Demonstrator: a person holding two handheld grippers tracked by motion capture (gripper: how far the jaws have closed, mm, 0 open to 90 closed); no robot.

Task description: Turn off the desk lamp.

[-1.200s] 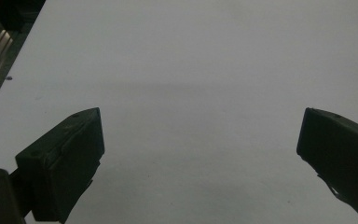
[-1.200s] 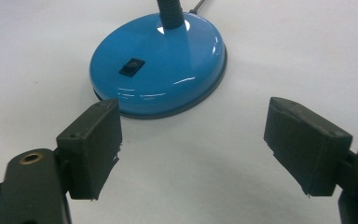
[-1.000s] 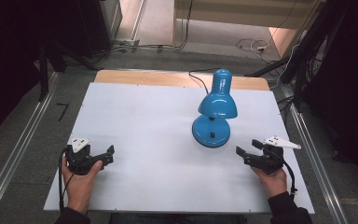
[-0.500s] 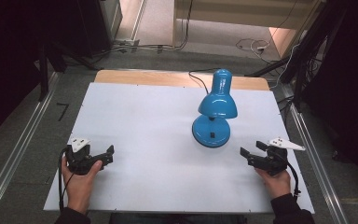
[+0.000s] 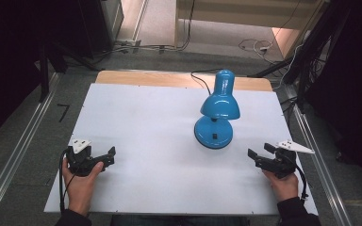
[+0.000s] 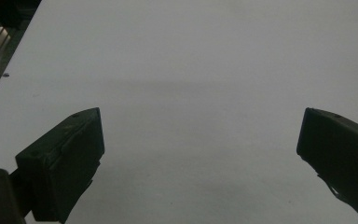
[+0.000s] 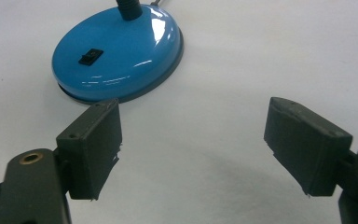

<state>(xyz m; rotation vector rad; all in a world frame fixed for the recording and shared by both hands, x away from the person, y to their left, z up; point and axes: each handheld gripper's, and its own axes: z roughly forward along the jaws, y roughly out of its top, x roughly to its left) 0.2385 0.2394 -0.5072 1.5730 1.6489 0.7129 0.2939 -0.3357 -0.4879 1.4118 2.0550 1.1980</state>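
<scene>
High view has my two grippers parked near the front corners of the white table [image 5: 136,113], left gripper [image 5: 107,157] over on its side with nothing near it, right gripper [image 5: 256,159] just off the blue desk lamp [image 5: 217,110]. Both sets of jaws are spread wide and empty. Lamp sits right of centre, shade tipped down over its round base [image 7: 116,53], cord running off the back edge. From the right gripper view the base is close ahead and a bit left of my jaws, rocker switch [image 7: 91,56] on top. I'd say I'm only lining up the approach. Next I'd ease the right one forward and left toward that switch or the base rim, staying low under the shade
</scene>
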